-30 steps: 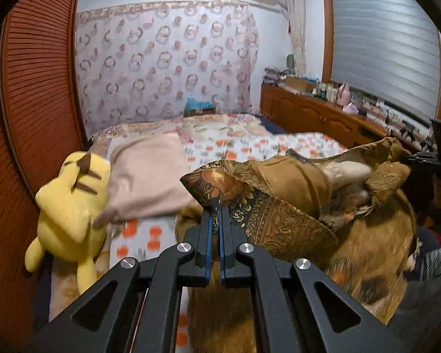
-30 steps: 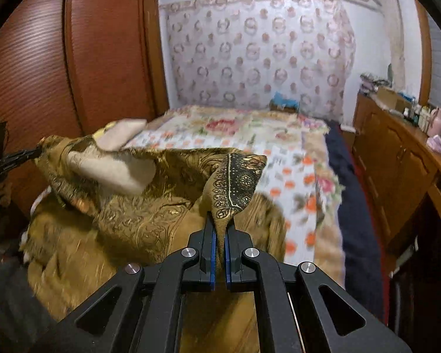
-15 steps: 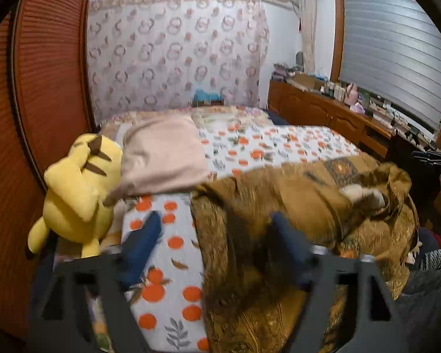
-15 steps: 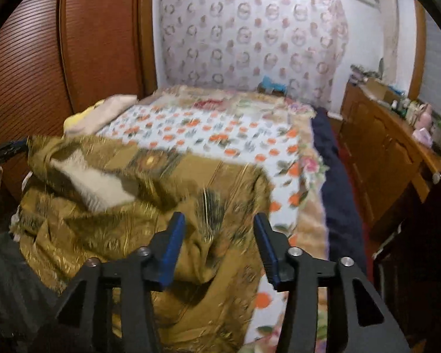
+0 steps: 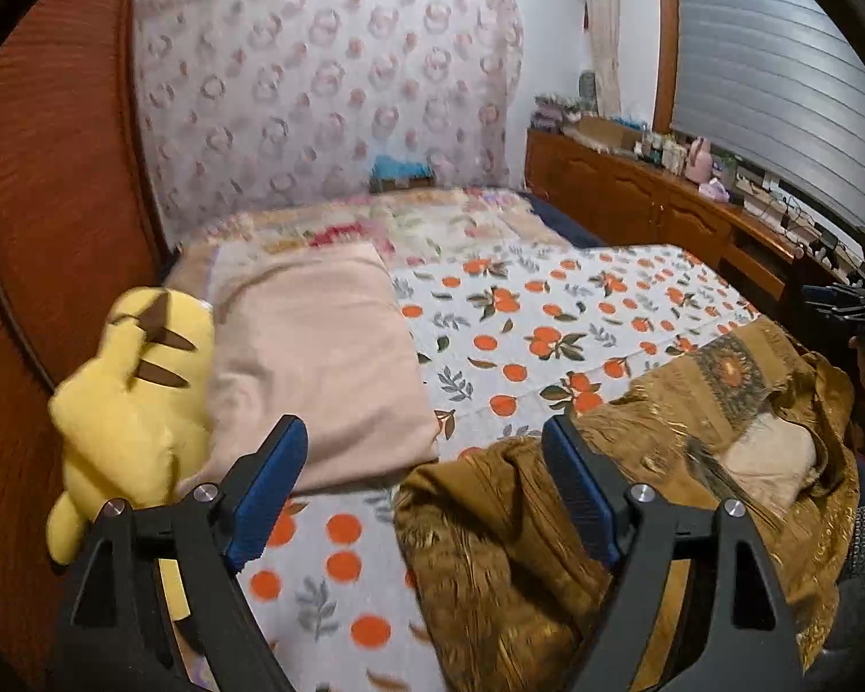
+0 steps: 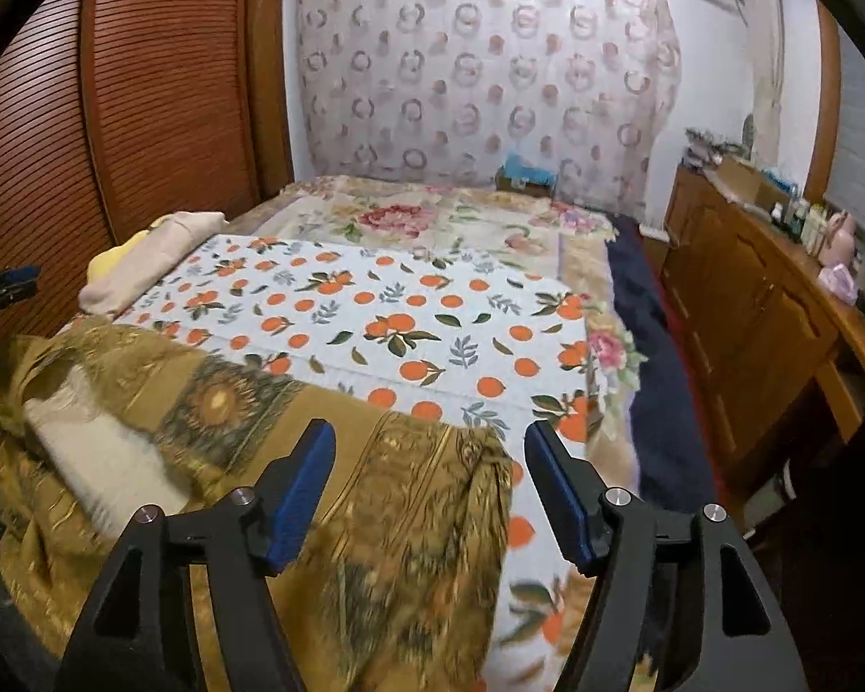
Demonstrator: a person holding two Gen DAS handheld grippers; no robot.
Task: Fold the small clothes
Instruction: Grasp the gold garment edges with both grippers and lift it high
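Lying on the bed (image 6: 432, 311), the golden garment (image 6: 409, 519) sits below both released hand-held grippers (image 5: 427, 496) (image 6: 429, 490), jaws just opened

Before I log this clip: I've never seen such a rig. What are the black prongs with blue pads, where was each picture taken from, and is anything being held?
There is no robot. A person holds a two-finger tool in each hand, and a fisheye camera on each looks along its fingers. One picture is from the left tool, the other from the right tool. The blue strips are its gripping pads.

Both views look over a bed with an orange-print sheet. A gold patterned garment lies crumpled at the near edge. A folded pink cloth and a yellow plush toy lie to the left.

Nothing is held: both tools are open, the right one's jaws having just widened, with the garment lying below them.
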